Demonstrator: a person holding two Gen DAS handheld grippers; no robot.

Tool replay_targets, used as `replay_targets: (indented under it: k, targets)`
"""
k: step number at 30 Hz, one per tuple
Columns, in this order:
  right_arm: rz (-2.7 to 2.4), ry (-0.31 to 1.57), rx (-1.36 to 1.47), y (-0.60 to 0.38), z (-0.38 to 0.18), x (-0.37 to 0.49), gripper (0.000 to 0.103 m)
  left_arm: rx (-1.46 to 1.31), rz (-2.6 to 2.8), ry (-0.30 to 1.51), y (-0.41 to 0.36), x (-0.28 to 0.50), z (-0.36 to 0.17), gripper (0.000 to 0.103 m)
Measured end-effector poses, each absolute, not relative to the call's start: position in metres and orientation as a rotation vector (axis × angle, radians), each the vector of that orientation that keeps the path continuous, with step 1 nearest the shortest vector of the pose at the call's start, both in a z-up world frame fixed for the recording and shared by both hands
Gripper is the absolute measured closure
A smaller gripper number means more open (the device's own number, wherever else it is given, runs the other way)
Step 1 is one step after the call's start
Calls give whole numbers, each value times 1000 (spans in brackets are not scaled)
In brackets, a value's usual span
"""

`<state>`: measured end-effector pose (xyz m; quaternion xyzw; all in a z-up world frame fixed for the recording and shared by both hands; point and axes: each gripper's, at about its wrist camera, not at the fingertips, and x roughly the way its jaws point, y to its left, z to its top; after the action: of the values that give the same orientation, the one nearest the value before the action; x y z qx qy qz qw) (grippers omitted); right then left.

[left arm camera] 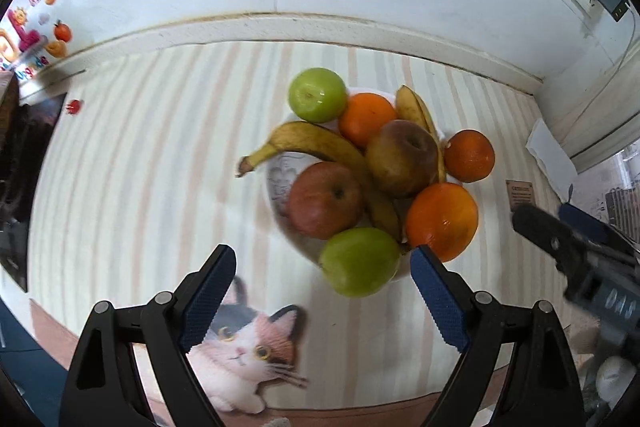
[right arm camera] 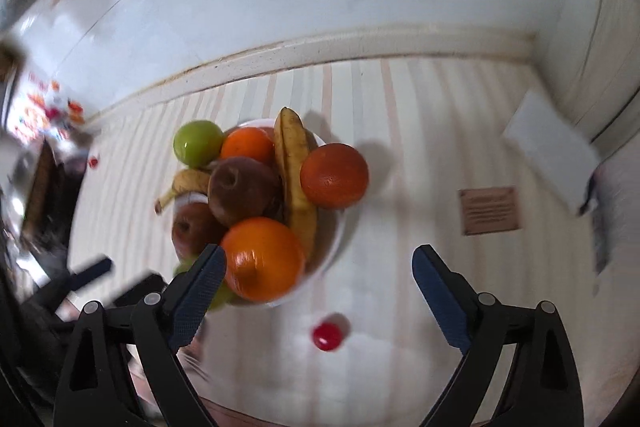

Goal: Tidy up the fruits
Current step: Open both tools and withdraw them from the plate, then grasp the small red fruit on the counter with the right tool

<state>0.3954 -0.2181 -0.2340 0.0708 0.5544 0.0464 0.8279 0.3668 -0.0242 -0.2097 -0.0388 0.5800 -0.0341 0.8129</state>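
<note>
The round white bowl (left arm camera: pixel 280 183) is mostly covered by the fruit; only small parts of its rim and inner wall show. In the left wrist view the long yellow banana with brown spots (left arm camera: pixel 316 147) passes under the red apple (left arm camera: pixel 326 201), so its middle is hidden. A second banana (left arm camera: pixel 414 109) shows only its tip behind the brownish apple (left arm camera: pixel 402 157). The brown card with printed text (left arm camera: pixel 520 191) is too small to read. The black gripper with blue pads at the right (left arm camera: pixel 560 227) is blurred and cut by the edge. In the right wrist view the small red round object (right arm camera: pixel 327 336) is blurred, so I cannot tell what it is. The near green apple (right arm camera: pixel 218 297) is mostly hidden behind a finger.
</note>
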Motion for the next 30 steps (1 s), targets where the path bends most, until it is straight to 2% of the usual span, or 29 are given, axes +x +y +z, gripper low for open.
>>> replay_targets:
  k: [6, 20, 25, 27, 28, 29, 30]
  targets:
    - [95, 1115, 64, -207, -204, 360, 7, -72, -68, 1199, -19, 344, -184, 14]
    - [110, 1020, 121, -205, -139, 307, 7, -46, -113, 1099, -23, 303, -123, 14]
    - [110, 1051, 148, -210, -153, 310, 8, -40, -96, 1117, -22, 305, -134, 14]
    - [128, 1102, 165, -213, -176, 318, 17, -34, -79, 1149, -20, 311, -149, 14]
    - [131, 1131, 169, -214, -189, 323, 28, -33, -74, 1164, -19, 314, -157, 14]
    - [138, 1172, 183, -216, -207, 328, 34, -30, -66, 1180, -19, 317, -167, 14]
    - [145, 1195, 193, -217, -221, 332, 36, -24, -58, 1199, -18, 320, -177, 14]
